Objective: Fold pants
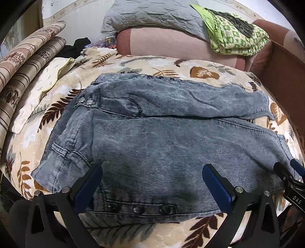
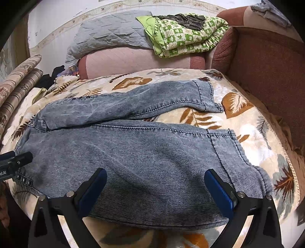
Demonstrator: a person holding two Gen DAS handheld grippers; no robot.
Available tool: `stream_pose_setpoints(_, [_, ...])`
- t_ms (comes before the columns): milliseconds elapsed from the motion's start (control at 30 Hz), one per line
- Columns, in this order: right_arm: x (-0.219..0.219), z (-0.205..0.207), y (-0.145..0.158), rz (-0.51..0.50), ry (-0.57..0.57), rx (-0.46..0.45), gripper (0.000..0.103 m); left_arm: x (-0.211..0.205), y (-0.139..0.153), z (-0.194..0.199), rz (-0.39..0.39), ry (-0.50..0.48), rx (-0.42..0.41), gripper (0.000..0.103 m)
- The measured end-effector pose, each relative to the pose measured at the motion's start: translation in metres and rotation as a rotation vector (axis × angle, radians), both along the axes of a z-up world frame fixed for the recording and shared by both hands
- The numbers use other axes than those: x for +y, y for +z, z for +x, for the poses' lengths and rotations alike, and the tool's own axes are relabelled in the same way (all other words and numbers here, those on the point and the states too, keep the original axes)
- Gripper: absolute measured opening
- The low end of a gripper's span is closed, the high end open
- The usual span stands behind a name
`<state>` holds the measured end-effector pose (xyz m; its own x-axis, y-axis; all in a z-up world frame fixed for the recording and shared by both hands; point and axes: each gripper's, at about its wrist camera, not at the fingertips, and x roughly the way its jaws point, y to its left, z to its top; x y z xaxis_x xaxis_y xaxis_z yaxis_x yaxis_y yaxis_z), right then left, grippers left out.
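Observation:
Grey-blue denim pants (image 1: 152, 133) lie spread flat on a leaf-patterned blanket (image 1: 200, 68), waist to the left, both legs running right. They also show in the right wrist view (image 2: 133, 152). My left gripper (image 1: 152, 173) is open, its blue-padded fingers (image 1: 89, 183) low over the near leg close to the waist end and the studded side seam. My right gripper (image 2: 155, 177) is open over the near leg toward the cuff (image 2: 228, 145). It also shows at the right edge of the left wrist view (image 1: 289, 169).
A pink sofa backrest (image 1: 171, 43) carries a grey quilt (image 1: 152, 15) and a folded green patterned blanket (image 1: 236, 36). A brown armrest (image 2: 266, 76) stands at the right. Rolled patterned cushions (image 1: 24, 63) and dark clothes (image 1: 78, 45) lie at the left.

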<state>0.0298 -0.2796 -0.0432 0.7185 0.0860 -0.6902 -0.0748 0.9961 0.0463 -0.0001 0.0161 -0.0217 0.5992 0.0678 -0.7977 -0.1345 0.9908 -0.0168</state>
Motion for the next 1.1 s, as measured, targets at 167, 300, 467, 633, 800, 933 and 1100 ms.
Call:
stream_pose_setpoints(167, [-0.016,-0.003,-0.001,0.118,-0.007,0.060,0.103,0.049,-0.002,-0.013,-0.087,0.118,-0.001,0.103])
stream_pose_setpoints(300, [-0.051,-0.016,-0.004,0.397,-0.024,0.144,0.103,0.092,-0.018,-0.023,-0.162,0.262,0.075,0.103])
stream_pose_setpoints(467, [-0.114,-0.039,-0.013,0.589,-0.197,0.196,0.103,0.120,-0.029,-0.034,-0.187,0.384,0.098,0.103])
stream_pose_setpoints(633, [-0.172,-0.050,-0.019,0.682,-0.402,0.184,0.103,0.123,-0.034,-0.028,-0.191,0.397,0.114,0.103])
stream_pose_setpoints(800, [-0.188,-0.018,-0.032,0.733,-0.414,0.243,0.101,0.131,-0.043,-0.019,-0.261,0.424,0.138,0.103])
stream_pose_setpoints(933, [-0.177,0.000,-0.025,0.647,-0.336,0.273,0.010,0.144,-0.039,-0.011,-0.307,0.448,0.129,0.078])
stream_pose_setpoints(1100, [-0.160,0.004,0.038,0.432,-0.249,0.151,0.011,0.163,-0.003,-0.015,-0.327,0.464,0.021,0.018])
